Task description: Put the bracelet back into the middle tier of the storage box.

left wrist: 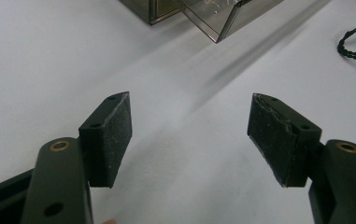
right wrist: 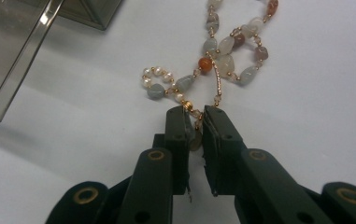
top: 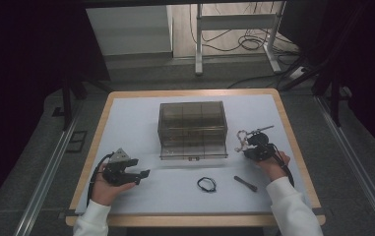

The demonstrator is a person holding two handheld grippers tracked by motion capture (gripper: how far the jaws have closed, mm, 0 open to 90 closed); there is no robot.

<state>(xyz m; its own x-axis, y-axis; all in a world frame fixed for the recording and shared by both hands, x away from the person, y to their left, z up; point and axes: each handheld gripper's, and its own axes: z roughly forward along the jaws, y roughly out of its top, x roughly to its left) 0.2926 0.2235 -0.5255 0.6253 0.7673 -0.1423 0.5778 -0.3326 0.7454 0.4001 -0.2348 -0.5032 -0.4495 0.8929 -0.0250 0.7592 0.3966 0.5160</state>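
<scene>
White-sleeved arms rest on a pale table [top: 126, 118]; right gripper [right wrist: 195, 116] fingers pinch beads [right wrist: 222, 60], left gripper [left wrist: 189, 135] fingers spread.

floor [top: 352, 128]: grey carpet | metal frame [top: 236, 29] | cables [top: 246, 42]

Left gripper [top: 143, 175] lower left of the high view, jaws wide apart, right gripper [top: 248, 141] right of centre, jaws pinched nearly together.
</scene>
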